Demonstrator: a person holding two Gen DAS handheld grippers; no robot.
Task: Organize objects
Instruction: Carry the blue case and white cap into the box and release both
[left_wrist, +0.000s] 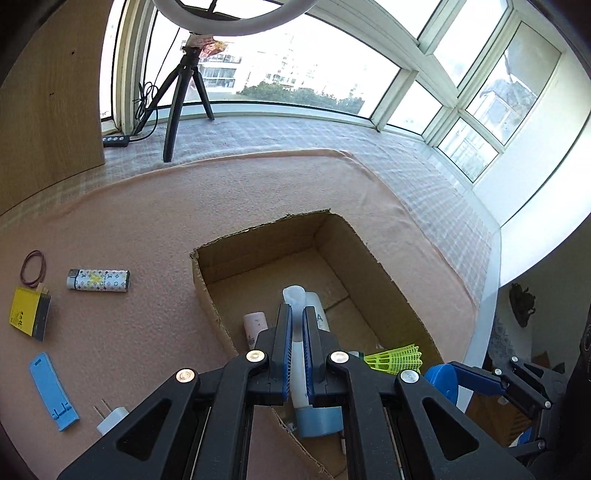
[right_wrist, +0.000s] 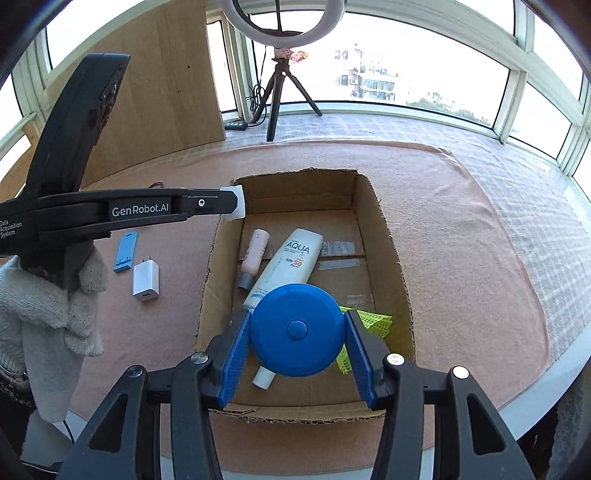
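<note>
The left gripper (left_wrist: 296, 332) is clamped tight on a white-and-blue plastic tube (left_wrist: 300, 373), holding it over the near end of the open brown cardboard box (left_wrist: 258, 240). The right gripper (right_wrist: 297, 332) pinches a round blue plastic disc (right_wrist: 297, 329) above that box, where a white sunscreen tube (right_wrist: 291, 258), a pink bottle (right_wrist: 255, 251) and a yellow-green mesh shuttlecock (right_wrist: 373, 319) lie.

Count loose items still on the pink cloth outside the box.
5, all left of the cardboard box: rubber band, patterned lighter, yellow booklet, blue stand, white charger. Others may hide behind the left gripper.
</note>
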